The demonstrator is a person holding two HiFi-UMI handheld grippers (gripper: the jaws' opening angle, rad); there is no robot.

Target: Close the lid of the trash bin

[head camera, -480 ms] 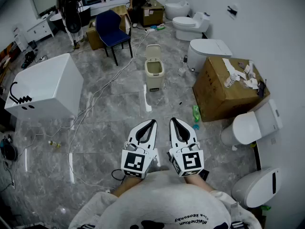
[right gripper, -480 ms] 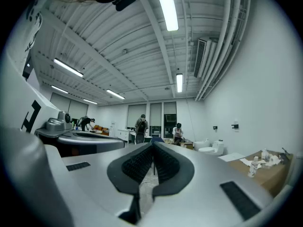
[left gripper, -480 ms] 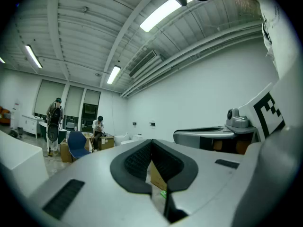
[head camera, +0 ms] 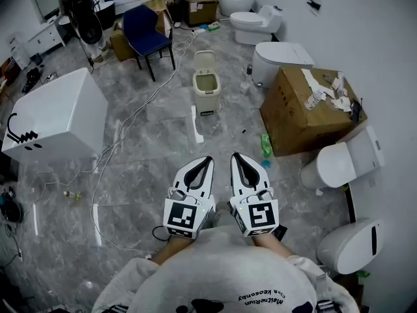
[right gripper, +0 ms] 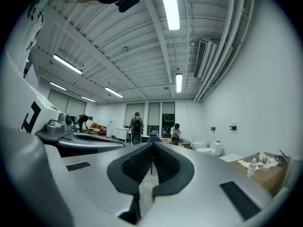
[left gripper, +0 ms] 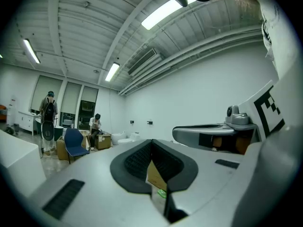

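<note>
Grey marble-look tiled floor (head camera: pixel 146 171) spreads between plain white walls (head camera: pixel 381 44). A white box-shaped tub (head camera: pixel 58 113) stands left, a blue padded chair (head camera: pixel 144 26) beyond it, a large brown cardboard box (head camera: pixel 306 119) and white ceramic toilets (head camera: pixel 257 23) right; long ceiling strip lights (right gripper: pixel 169 6) glow

A large workroom or lab stocked with bathroom fittings, not a home. Several loose white toilets (head camera: pixel 256 23) along the white wall, a freestanding white tub (head camera: pixel 58 113), an opened cardboard box (head camera: pixel 306 116), cables (head camera: pixel 133 119) trailing over the grey marble-tiled floor (head camera: pixel 150 155). Overhead, strip lights (right gripper: pixel 169 6) and exposed pipes (right gripper: pixel 227 37). At the far end, a blue chair (head camera: pixel 144 26) and people (right gripper: pixel 136 126) busy by the windows.
</note>
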